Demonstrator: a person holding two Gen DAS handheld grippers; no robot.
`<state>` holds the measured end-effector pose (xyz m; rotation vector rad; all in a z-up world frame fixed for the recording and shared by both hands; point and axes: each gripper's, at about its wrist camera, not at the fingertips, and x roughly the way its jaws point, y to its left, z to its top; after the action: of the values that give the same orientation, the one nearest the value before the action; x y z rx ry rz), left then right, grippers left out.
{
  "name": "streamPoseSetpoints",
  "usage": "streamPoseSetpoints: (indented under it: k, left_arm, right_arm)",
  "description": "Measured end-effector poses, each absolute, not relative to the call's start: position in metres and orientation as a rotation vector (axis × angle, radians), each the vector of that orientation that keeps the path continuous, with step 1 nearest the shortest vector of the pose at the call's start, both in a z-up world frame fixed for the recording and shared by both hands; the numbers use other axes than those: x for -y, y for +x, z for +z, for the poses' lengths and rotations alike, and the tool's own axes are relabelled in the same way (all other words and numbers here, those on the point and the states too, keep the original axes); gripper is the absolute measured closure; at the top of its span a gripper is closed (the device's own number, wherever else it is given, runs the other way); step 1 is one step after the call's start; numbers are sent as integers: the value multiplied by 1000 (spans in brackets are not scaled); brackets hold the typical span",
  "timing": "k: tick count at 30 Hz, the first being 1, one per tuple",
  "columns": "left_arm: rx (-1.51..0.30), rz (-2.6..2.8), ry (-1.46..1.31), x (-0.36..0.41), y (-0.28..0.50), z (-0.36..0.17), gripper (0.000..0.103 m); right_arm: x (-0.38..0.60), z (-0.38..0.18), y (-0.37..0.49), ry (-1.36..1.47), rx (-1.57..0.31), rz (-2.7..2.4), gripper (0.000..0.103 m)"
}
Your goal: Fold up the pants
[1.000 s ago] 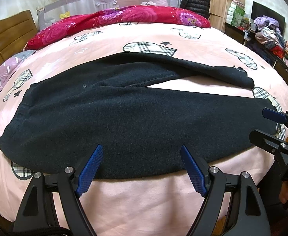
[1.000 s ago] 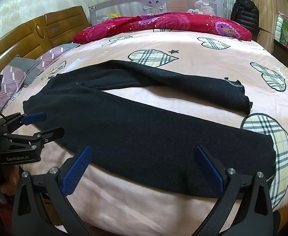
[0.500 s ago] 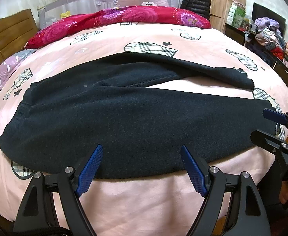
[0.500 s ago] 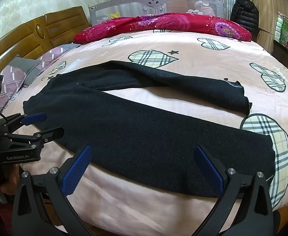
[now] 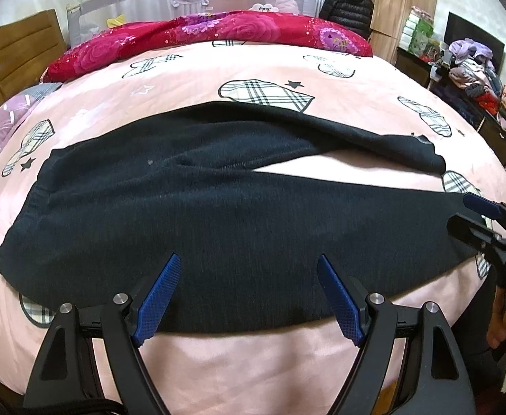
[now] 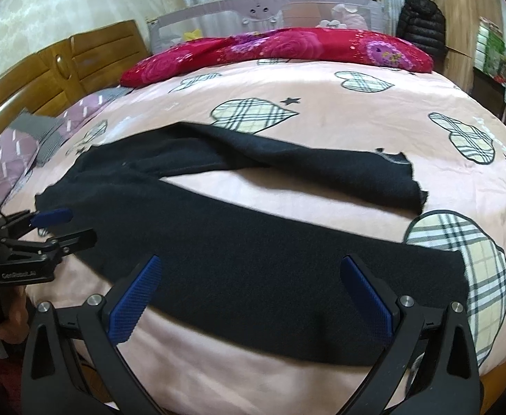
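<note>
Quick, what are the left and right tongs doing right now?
Left tongs: open, empty, above the near edge of the black pants.
Right tongs: open, empty.

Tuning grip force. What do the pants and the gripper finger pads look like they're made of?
Pants: thick, matte black knit, probably fleece or wool blend; fuzzy nap, no sheen, and a ragged, raw-looking hem on the far leg.
Finger pads: blue, likely rubber or textured plastic; a fine grid pattern shows on their faces.

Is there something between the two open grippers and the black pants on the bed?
Nothing visible. The black pants lie spread on the pink bedspread, directly ahead of the open left gripper and right gripper; neither touches them.
</note>
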<state>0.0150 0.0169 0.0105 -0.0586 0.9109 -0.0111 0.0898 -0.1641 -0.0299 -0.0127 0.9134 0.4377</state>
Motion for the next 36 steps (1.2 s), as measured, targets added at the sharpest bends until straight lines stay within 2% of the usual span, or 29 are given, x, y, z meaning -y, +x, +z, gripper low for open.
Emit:
streamPoseSetpoints:
  k: [11,24,28,34,36]
  left_arm:
    - [-983,-48,-147,-28,70,20,21]
    - [-1136,-106,-359,-53,192,22,21]
    - [-1188,-100,-384,-53,231,13,21]
    - [-1296,-54,-393,-56,275,-18,21]
    - [-1315,-39,-424,-58,285,-25,21]
  right_arm:
    - [186,-21,135,49,-929,384,0]
    - [227,-15,217,158,-973,296,3]
    - [250,-29,258,187,-1064,300,4]
    - [259,-60,295,227,-1199,403,13]
    - [259,-66,301,224,-1223,424,20]
